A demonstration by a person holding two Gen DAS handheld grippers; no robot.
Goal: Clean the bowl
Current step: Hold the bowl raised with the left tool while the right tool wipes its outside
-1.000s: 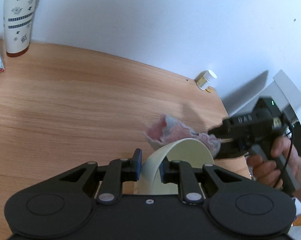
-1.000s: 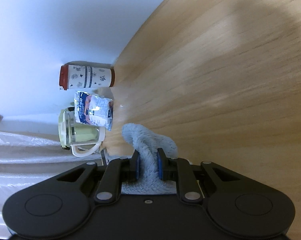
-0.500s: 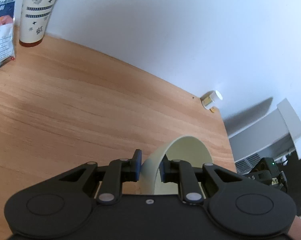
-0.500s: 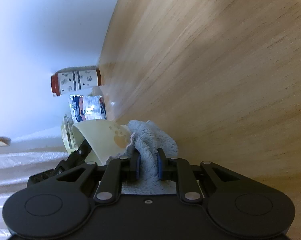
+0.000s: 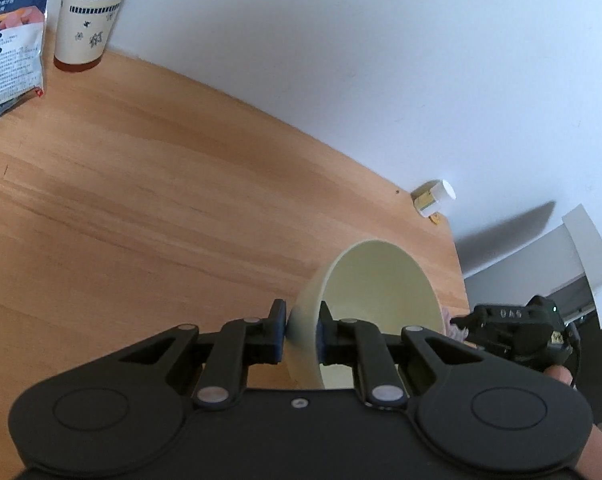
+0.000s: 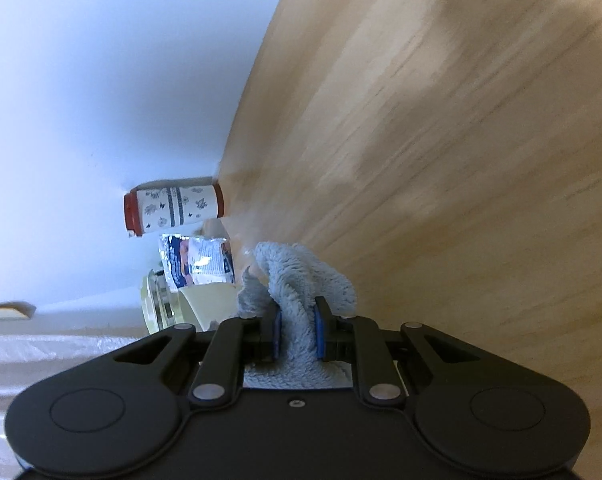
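over wooden table (image 5: 181, 200), left gripper (image 5: 299, 330) clamping bowl (image 5: 377, 280) rim, right gripper (image 6: 295, 330) pinching cloth (image 6: 301, 280) — perhaps touching bowl

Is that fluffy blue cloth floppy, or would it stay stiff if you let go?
Probably floppy: the cloth bunches and droops in folds past the right gripper, whose jaws pinch it narrow. It looks soft and light, and likely won't slip, since the fuzzy pile squashes between the pads.

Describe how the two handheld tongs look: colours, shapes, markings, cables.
Both tongs are matte black plastic. The left tongs and right tongs each have a wide body with two round discs, angled linkage bars with silver rivets, and blue pads on the fingertips. Seen from the left wrist camera, the right tongs show embossed lettering, a small green light and a black cable at the rear.
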